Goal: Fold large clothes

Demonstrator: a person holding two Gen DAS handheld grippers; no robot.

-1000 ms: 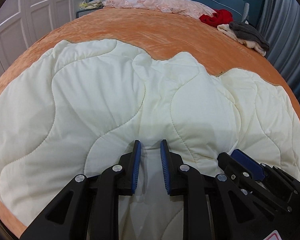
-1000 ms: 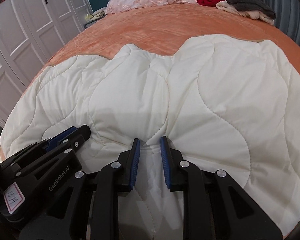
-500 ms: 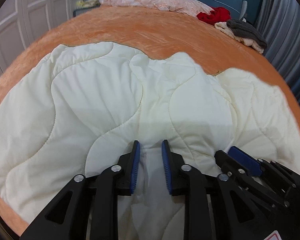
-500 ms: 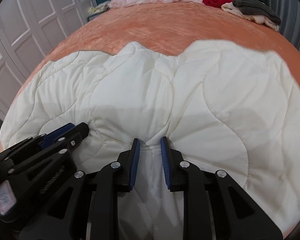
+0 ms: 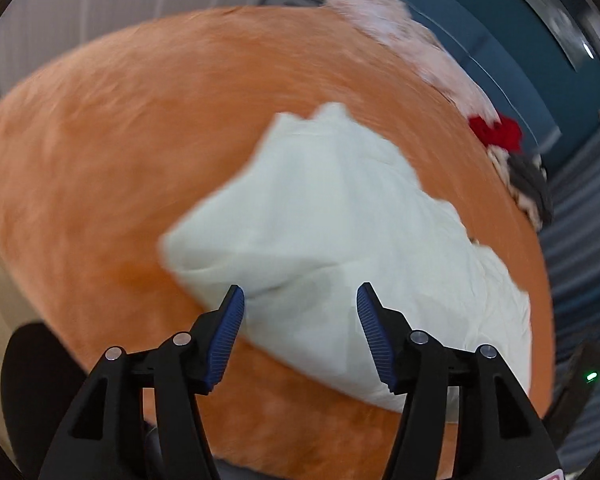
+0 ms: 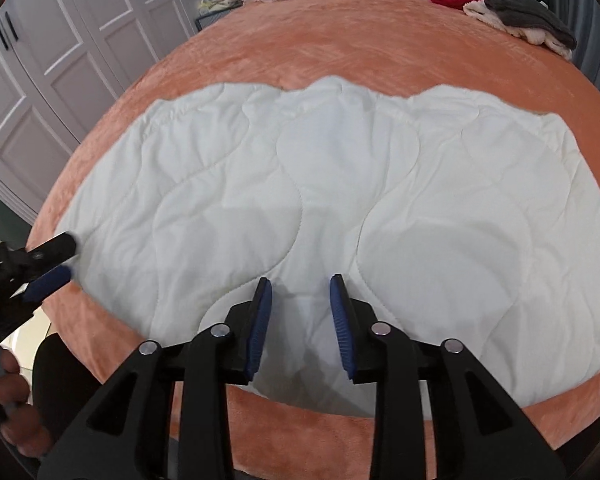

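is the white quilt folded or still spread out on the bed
Folded, it seems: the white quilt lies flat as a neat doubled band across the orange bedspread, its near edge rounded like a fold. Layers underneath are hidden.

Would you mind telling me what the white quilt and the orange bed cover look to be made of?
White quilt: probably padded cotton or polyester, matte, judging by wavy stitch lines and puffy panels. Orange bed cover: seemingly plush fleece or velvet, its short nap showing brushed light-and-dark streaks.
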